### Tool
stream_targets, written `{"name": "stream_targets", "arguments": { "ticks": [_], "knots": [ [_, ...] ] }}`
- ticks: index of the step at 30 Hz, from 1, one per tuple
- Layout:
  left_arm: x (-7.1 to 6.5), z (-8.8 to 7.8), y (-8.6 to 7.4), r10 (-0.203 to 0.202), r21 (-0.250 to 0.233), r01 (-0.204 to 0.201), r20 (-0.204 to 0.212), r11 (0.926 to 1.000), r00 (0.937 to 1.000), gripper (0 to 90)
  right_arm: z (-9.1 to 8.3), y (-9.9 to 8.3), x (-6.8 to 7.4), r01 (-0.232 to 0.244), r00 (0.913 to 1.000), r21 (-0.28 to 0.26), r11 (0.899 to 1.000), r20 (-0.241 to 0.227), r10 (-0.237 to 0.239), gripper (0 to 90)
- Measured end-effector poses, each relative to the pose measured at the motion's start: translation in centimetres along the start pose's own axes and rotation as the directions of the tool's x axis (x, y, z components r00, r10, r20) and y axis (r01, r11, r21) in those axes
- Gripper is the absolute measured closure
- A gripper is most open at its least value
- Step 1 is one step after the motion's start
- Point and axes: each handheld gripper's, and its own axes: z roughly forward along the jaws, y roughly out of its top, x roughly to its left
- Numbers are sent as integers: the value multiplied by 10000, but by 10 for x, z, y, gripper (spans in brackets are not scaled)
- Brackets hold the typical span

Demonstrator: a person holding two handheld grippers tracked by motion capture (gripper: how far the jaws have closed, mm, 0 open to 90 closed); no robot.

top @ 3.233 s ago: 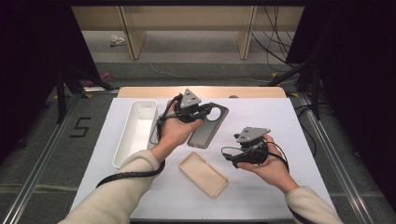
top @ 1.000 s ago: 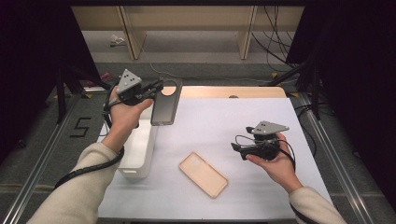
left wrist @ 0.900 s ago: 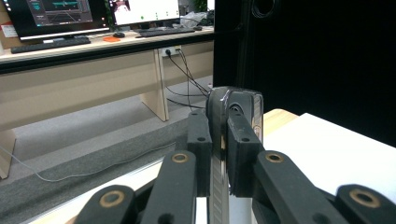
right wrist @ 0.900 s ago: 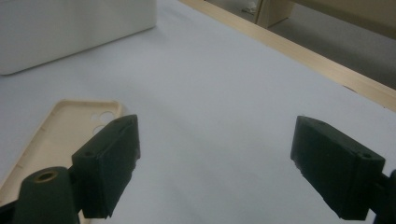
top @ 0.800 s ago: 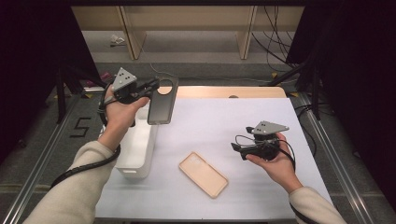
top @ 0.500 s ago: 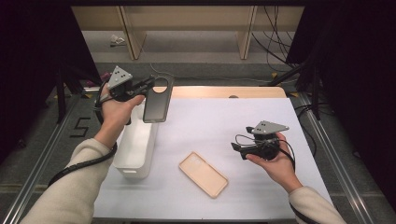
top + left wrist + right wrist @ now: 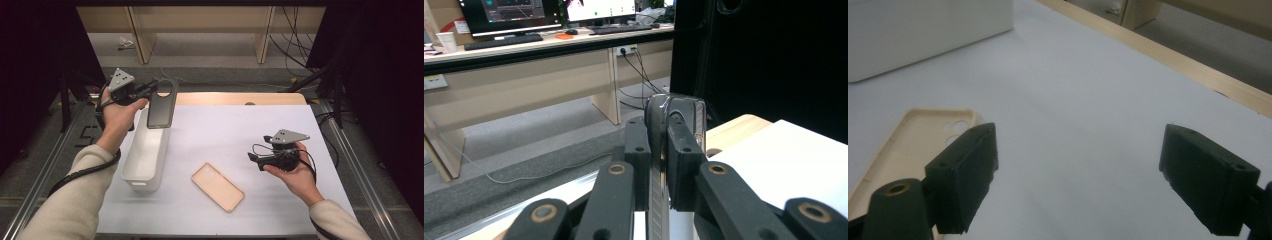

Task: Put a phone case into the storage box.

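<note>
A dark phone case (image 7: 160,106) hangs upright from my left gripper (image 7: 155,89), which is shut on its upper edge. It hovers over the far end of the white bin (image 7: 145,155). In the left gripper view the case (image 7: 684,112) stands edge-on, and the left gripper (image 7: 658,150) has both pads pressed on it. A beige phone case (image 7: 218,186) lies open side up on the white mat. To its right my right gripper (image 7: 254,160) is held low and open, pointing left. In the right gripper view the right gripper (image 7: 1078,175) has nothing between its jaws, and the beige case (image 7: 908,145) lies at its left.
The white mat (image 7: 240,130) covers the table, with a wooden strip (image 7: 235,98) along the far edge. The white bin (image 7: 923,30) shows at the far left of the right gripper view. Metal rails (image 7: 45,170) run along both table sides.
My left hand has carried the dark case leftward, from beside the bin's far end to above it. The right hand and the beige case have stayed put.
</note>
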Motion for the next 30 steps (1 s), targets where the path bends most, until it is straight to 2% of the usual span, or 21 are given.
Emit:
{"name": "stream_targets", "arguments": {
  "ticks": [18, 30],
  "knots": [
    [21, 2, -3, 123, 144, -119, -295, 9998, 9995, 815, 0, 0, -1, -44, 10000, -16, 10000, 19, 44, 166],
    [34, 5, -8, -13, 252, 26, -498, 9997, 9988, 816, 0, 0, -1, -30, 10000, 8, 10000, 20, 30, 167]
  ]
}}
